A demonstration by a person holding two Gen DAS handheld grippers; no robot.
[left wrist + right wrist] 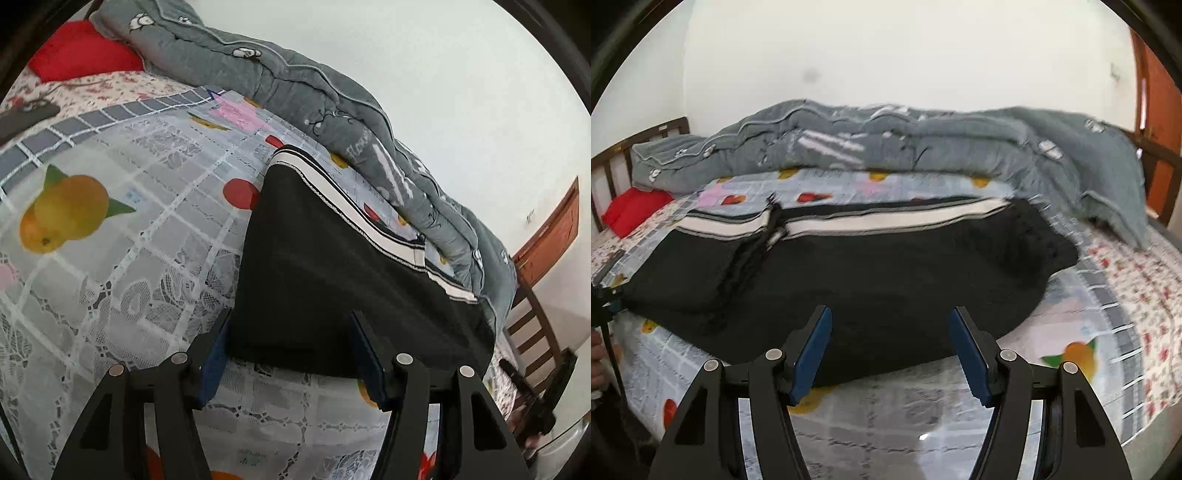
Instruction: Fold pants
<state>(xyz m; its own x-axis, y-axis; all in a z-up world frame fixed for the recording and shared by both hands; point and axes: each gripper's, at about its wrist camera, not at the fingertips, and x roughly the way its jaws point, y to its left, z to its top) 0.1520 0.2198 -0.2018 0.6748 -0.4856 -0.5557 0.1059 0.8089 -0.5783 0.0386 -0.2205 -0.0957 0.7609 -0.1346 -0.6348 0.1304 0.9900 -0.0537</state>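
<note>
The black pants [849,273] lie flat on the fruit-print cover [886,402] of the bed, white-striped side towards the grey quilt [923,147], and seem already folded lengthwise. The risk, I think: if one gripper pinches only the top layer, or both layers w/ the slippery cover under it, the fold will slide apart or drag crooked. Left gripper [291,354] and right gripper [890,350] both point down at the near edge, jaws apart, holding nothing.
</note>
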